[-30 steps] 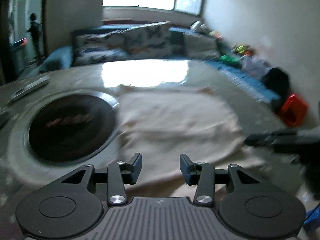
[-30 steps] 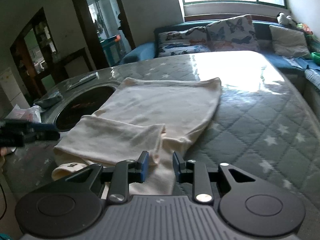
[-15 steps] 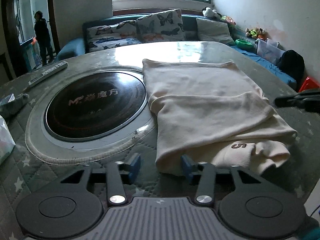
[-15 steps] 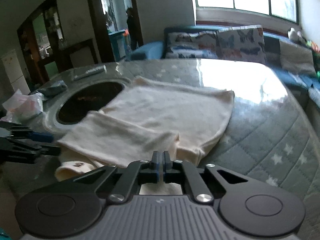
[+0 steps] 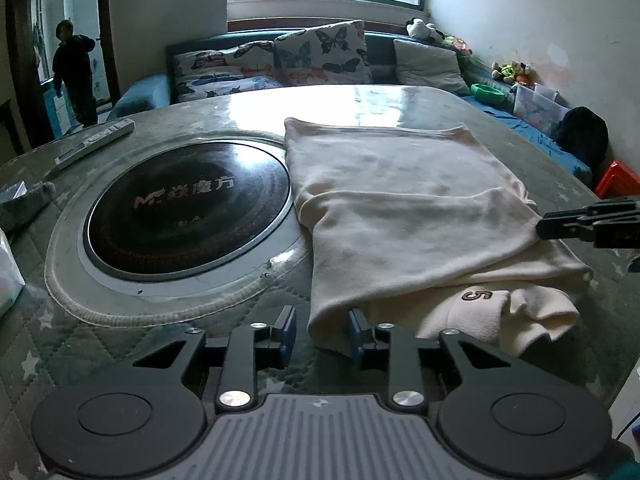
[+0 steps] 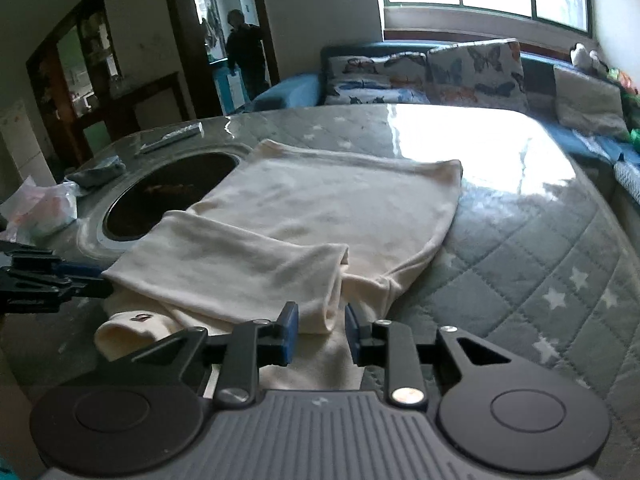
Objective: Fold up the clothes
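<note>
Readable marks: a brand on the cooktop and a number on the garment

The round black induction cooktop (image 5: pixel 188 210) set into the worktop carries pale lettering across its glass: a stylised "M" logo followed by Chinese characters that look like "尚魔方", with a smaller line beneath it too small to read. In the right wrist view the same print shows only as a blur. The cream garment (image 5: pixel 404 216) bears a dark embroidered "5" (image 5: pixel 477 295) on its folded near part; in the right wrist view that mark (image 6: pixel 142 317) is too small to make out.
</note>
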Demonstrator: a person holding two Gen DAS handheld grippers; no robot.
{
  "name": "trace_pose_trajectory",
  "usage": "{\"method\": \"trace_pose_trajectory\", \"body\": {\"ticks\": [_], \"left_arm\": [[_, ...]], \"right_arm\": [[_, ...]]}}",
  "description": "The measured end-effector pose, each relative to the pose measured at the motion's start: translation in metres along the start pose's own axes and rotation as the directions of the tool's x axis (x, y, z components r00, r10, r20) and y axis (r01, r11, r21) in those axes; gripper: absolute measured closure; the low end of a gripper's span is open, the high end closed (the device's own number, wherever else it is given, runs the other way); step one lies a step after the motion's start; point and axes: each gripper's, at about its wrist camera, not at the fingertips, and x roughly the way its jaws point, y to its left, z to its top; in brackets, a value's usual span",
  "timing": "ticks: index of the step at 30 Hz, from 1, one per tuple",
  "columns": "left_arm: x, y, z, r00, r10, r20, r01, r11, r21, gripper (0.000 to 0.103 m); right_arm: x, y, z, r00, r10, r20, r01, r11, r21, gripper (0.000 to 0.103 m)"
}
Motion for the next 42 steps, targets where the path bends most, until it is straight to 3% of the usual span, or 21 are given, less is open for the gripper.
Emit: {"method": "trace_pose_trajectory", "body": {"ticks": [3,4,6,9,13,19,24,28,32,36,42], "left_arm": [[0.001,-0.002,0.0,1.0,0.007,-0.002,-0.007,1.0,0.01,0.074],[0.001,-0.002,0.001,1.0,0.011,-0.001,-0.011,1.0,0.011,0.076],[0.001,-0.001,0.002,1.0,0.018,0.001,-0.018,1.0,0.015,0.092],[-0.003,-0.001,0.003,1.0,0.026,0.009,-0.026,0.999,0.02,0.095],[-0.006,0.003,0.002,0.999,0.035,0.014,-0.035,0.999,0.023,0.095],[-0.009,0.008,-0.001,0.999,0.043,-0.016,-0.042,0.999,0.032,0.095],[-0.022,0.015,0.009,0.999,0.032,-0.013,-0.032,0.999,0.026,0.093],[-0.026,0.011,0.031,0.999,-0.002,0.037,0.001,1.0,0.009,0.091],[-0.007,-0.008,0.051,0.997,-0.044,0.059,0.042,0.998,0.044,0.089],[0.027,-0.021,0.062,0.997,-0.067,0.027,0.065,0.996,0.061,0.089],[0.061,-0.015,0.061,0.999,-0.049,-0.018,0.05,0.997,0.054,0.089]], "right_arm": [[0.003,0.004,-0.003,1.0,-0.005,0.001,0.005,1.0,-0.02,0.099],[0.0,0.006,-0.004,1.0,-0.009,0.008,0.009,0.999,-0.032,0.099],[-0.011,0.01,-0.003,0.999,-0.004,0.034,0.005,0.999,-0.039,0.1],[-0.037,0.016,-0.001,0.997,0.009,0.082,-0.005,0.999,-0.049,0.1],[-0.058,0.024,-0.006,0.997,0.015,0.081,-0.009,0.997,-0.072,0.1],[-0.034,0.016,-0.019,1.0,-0.014,-0.023,0.012,0.997,-0.08,0.096],[-0.044,0.009,-0.001,0.999,-0.021,0.047,0.025,0.997,-0.078,0.095],[-0.025,0.011,0.009,0.999,0.0,0.044,0.004,0.996,-0.09,0.095],[-0.002,0.019,0.01,0.999,0.024,0.023,-0.021,0.992,-0.121,0.095],[0.015,0.023,0.007,1.0,0.018,-0.007,-0.018,0.989,-0.147,0.095],[0.016,0.019,0.003,0.999,-0.033,-0.009,0.031,0.981,-0.192,0.096]]}}
